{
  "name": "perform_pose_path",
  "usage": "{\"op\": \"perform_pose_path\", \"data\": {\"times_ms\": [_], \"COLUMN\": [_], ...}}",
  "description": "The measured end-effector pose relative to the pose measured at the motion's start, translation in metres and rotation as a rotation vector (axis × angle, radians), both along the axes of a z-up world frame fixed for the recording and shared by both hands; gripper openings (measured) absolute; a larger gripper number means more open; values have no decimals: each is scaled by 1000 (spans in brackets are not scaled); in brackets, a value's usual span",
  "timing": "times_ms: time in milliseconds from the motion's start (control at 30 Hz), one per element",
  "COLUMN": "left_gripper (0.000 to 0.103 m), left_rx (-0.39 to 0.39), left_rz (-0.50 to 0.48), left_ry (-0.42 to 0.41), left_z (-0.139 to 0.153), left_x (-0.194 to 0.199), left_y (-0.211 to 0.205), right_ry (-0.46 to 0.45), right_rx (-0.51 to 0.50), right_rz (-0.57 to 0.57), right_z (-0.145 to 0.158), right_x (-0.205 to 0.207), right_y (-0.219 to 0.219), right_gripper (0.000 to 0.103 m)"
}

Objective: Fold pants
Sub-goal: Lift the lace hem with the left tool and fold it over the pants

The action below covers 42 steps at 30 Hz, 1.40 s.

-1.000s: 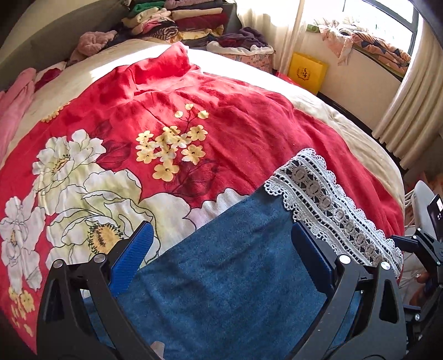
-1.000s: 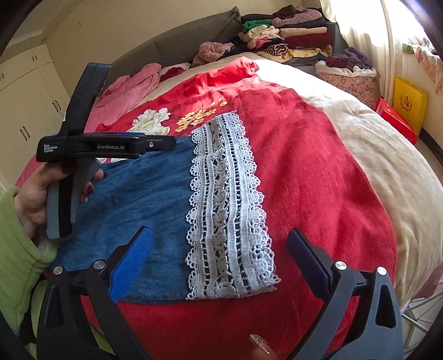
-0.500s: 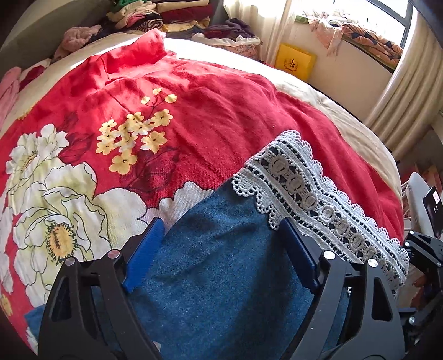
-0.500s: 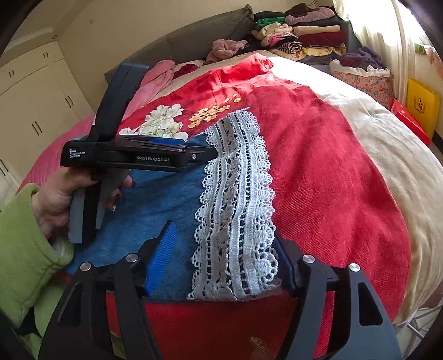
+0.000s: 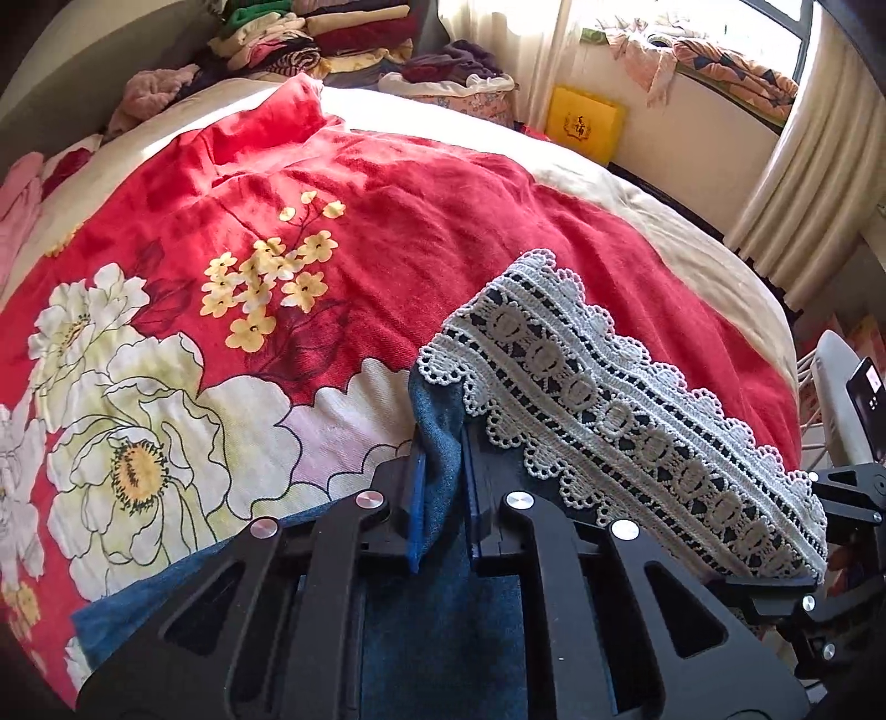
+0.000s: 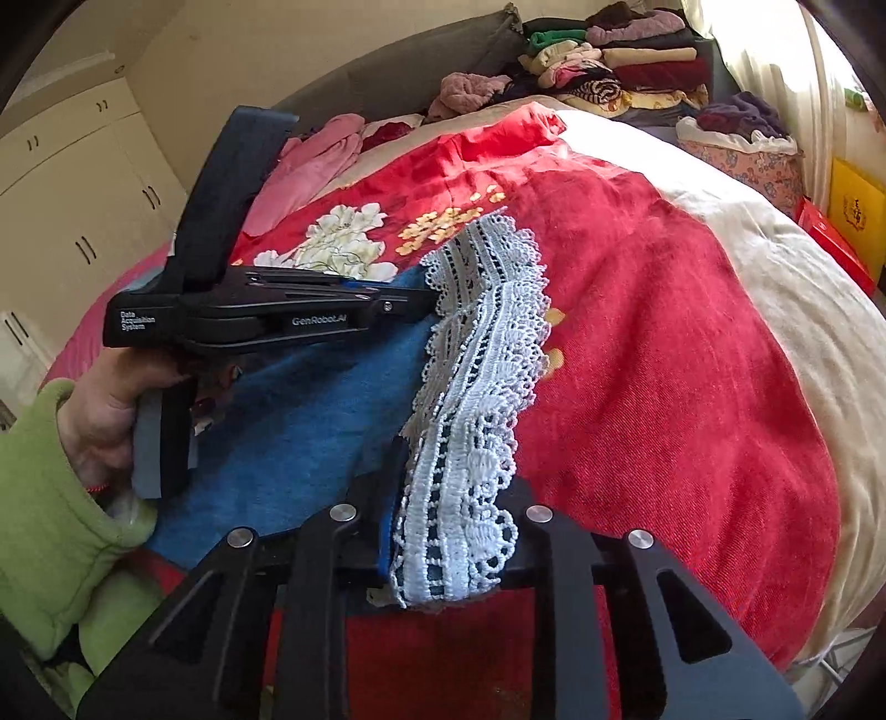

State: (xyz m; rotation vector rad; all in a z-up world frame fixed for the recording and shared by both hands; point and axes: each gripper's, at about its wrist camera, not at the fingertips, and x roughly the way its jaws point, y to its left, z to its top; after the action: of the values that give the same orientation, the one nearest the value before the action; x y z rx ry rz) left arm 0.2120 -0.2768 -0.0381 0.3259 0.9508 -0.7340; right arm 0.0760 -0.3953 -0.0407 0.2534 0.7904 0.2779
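Blue denim pants (image 6: pixel 310 421) with a white lace hem (image 6: pixel 487 332) lie on a red floral bedspread (image 5: pixel 387 232). My left gripper (image 5: pixel 443 443) is shut on a pinched fold of denim (image 5: pixel 437 421) right beside the lace (image 5: pixel 609 399). In the right wrist view the left gripper (image 6: pixel 426 302) meets the far end of the hem, held by a hand (image 6: pixel 105 410) in a green sleeve. My right gripper (image 6: pixel 454 498) has its jaws closing, and the near end of the lace hem is bunched and pressed between them. The hem is lifted off the cover between the two grips.
Folded clothes (image 5: pixel 332 33) are stacked at the head of the bed, beside a basket of laundry (image 6: pixel 742 144). A yellow box (image 5: pixel 587 119) and curtains (image 5: pixel 803 183) stand at the window side. Pink garments (image 6: pixel 315 160) lie by the pillows. White cupboards (image 6: pixel 72 183) line the left wall.
Both grippers went from wide open to pinched on the pants: the left on denim beside the lace, the right on the lace hem. The hem is now gathered and raised.
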Motion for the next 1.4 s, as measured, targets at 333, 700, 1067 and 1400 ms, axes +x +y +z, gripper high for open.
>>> {"op": "perform_pose_path", "data": {"times_ms": [333, 700, 1067, 1400], "left_gripper": [4, 4, 18, 33], "left_rx": [-156, -262, -394, -572], "left_rz": [56, 225, 441, 485], "left_ry": [9, 123, 99, 180], "left_z": [32, 33, 39, 30], "left_x": [-4, -4, -8, -16], "left_y": [43, 137, 251, 289], "right_ry": [-103, -98, -75, -43], "right_rx": [-14, -84, -269, -293], "right_rz": [91, 230, 347, 443], "right_z": [48, 61, 34, 25], "right_x": [-9, -1, -1, -4], "right_y": [44, 132, 208, 245], "right_gripper": [22, 22, 24, 30]}}
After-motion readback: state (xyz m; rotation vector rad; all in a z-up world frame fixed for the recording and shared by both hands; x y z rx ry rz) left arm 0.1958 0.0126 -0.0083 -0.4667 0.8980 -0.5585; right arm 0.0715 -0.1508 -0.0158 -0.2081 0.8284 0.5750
